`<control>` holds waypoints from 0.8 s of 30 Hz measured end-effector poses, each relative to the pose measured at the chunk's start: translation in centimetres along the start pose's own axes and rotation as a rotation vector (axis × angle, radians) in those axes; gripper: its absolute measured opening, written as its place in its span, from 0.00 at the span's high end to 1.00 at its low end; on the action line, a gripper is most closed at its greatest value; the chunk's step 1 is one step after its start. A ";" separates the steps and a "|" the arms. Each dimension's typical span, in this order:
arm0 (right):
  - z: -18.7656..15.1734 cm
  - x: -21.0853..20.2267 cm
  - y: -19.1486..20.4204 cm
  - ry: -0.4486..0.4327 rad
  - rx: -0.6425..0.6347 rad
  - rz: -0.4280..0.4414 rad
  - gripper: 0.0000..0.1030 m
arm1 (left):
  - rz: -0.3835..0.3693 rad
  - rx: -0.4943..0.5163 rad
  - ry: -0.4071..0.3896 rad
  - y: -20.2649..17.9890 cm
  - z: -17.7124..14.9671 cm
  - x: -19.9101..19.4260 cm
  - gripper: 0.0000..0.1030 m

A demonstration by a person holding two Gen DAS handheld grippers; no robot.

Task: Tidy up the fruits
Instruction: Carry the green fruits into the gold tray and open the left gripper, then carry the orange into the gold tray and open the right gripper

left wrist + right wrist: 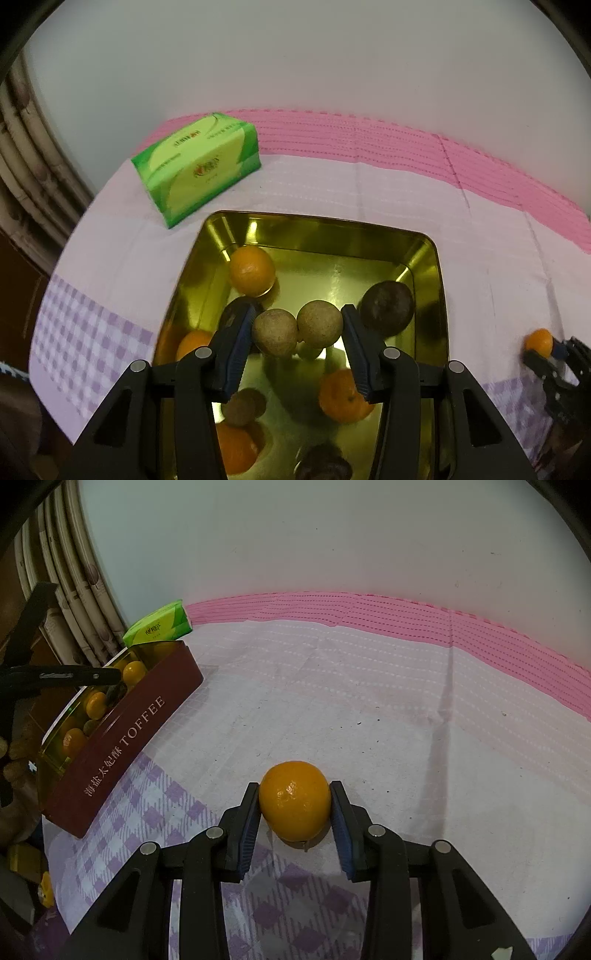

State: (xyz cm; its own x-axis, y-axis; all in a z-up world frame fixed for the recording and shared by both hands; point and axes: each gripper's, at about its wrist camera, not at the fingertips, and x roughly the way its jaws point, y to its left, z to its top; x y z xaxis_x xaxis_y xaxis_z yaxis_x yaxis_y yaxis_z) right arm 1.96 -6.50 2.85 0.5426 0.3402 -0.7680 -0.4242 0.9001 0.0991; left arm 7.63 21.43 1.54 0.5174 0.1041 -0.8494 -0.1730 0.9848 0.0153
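Fruits everywhere, and the two views split the story. The left wrist view looks straight down into the gold-lined tin (424,258), where the left gripper (298,328) is clamped on a pair of tan round fruits (297,328), touching side by side above oranges and dark round fruits on the tin's floor. Far right in that view, small and blurred, sits the right gripper (550,350) with its orange (539,341).

The right wrist view shows that plainly: the right gripper (294,808) pinches the orange (294,805), which sits on the tabletop (332,701) cloth. Only here does the tin's (122,738) maroon outside show (it reads "TOFFEE", after a line of Chinese characters). The green tissue pack (197,168) carries print too small to read.

Open cloth stretches beyond the orange to the pink band at the wall.
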 end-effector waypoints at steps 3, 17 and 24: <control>0.0 0.0 0.0 0.000 0.000 0.000 0.66 | 0.008 0.002 -0.003 -0.1 0.5 0.5 0.53; -0.1 0.1 0.0 0.000 0.000 0.000 0.66 | -0.038 -0.085 -0.103 1.1 -1.5 -7.0 0.26; 0.2 0.1 0.0 0.012 -0.004 0.021 0.66 | 0.023 -0.117 -0.115 0.9 -8.0 -11.7 0.24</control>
State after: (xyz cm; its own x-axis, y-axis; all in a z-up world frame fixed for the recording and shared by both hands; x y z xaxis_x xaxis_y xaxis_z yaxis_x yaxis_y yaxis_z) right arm 2.15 -6.45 2.92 0.5250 0.3557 -0.7732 -0.4380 0.8919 0.1129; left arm -5.28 19.99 7.22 0.6035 0.1478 -0.7835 -0.2784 0.9599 -0.0334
